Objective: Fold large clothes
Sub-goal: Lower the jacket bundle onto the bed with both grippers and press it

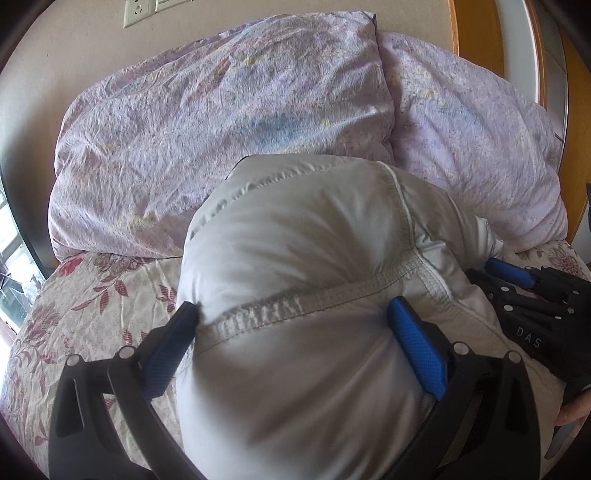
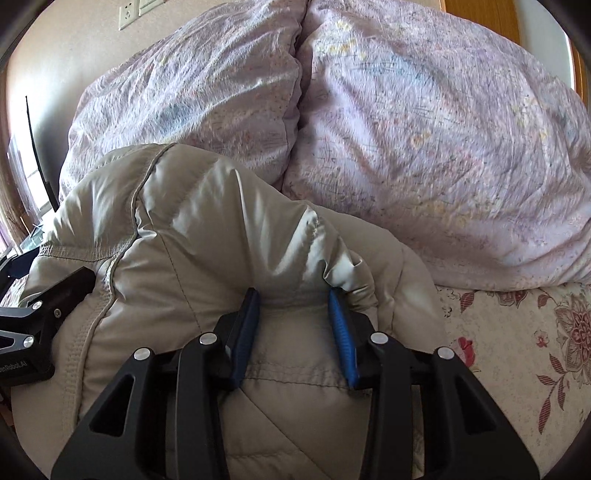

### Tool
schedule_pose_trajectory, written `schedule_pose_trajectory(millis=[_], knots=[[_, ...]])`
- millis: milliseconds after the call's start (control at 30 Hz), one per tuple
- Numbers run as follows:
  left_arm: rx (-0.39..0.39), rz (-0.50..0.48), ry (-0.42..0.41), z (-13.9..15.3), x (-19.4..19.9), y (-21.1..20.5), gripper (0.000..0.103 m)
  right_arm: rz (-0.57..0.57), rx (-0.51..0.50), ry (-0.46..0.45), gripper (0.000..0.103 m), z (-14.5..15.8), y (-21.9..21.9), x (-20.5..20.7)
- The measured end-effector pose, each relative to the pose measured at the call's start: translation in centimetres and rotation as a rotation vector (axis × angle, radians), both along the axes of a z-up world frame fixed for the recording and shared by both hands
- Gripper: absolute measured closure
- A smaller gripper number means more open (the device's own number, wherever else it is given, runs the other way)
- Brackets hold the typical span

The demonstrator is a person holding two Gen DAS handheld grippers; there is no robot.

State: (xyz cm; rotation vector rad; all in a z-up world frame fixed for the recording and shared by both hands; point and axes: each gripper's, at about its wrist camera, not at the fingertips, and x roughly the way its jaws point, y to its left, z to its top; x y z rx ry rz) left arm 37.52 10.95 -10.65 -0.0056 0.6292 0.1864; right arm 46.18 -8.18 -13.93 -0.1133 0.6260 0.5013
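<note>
A puffy, pale beige padded jacket [image 1: 295, 240] lies bundled on the bed, just in front of the pillows. My left gripper [image 1: 295, 308] straddles a wide roll of it along a stitched seam, and both blue pads press into the fabric. My right gripper [image 2: 293, 295] pinches a narrower fold of the same jacket [image 2: 184, 221], which bulges up between its pads. In the left wrist view the right gripper [image 1: 535, 295] sits close by at the right edge. In the right wrist view the left gripper [image 2: 37, 314] shows at the left edge. The jacket's sleeves and front are hidden.
Two lilac pillows [image 1: 221, 129] [image 1: 480, 140] lean against the wall right behind the jacket. A floral sheet [image 1: 92, 295] covers the bed to the left and on the right [image 2: 517, 332]. A wooden headboard [image 1: 480, 29] and a wall socket [image 1: 138, 11] are beyond. A person's hand [image 1: 576, 410] shows low right.
</note>
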Motion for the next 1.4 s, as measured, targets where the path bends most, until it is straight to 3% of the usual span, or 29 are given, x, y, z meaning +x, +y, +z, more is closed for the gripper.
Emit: schedule_pose_trajectory(millis=[633, 800, 867, 967, 1400], knots=[[0.042, 0.021, 0.022, -0.5, 0.4, -0.3, 0.002, -0.012, -0.016, 0.053, 0.063, 0.4, 0.2, 0.8], [0.054, 0.028, 0.026, -0.6, 0.4, -0.3, 0.002, -0.088, 0.098, 0.072, 0.063, 2.6, -1.4, 1.3], [0.057, 0.029, 0.025, -0.5, 0.4, -0.4, 0.002, -0.101, 0.071, 0.089, 0.063, 1.9, -1.1, 1.8], [0.063, 0.029, 0.024, -0.5, 0.4, -0.6, 0.002, -0.106, 0.001, 0.031, 0.063, 1.0, -0.1, 1.4], [0.081, 0.03, 0.013, -0.7, 0.5, -0.8, 0.002, -0.094, 0.017, 0.034, 0.061, 0.3, -0.5, 1.5]])
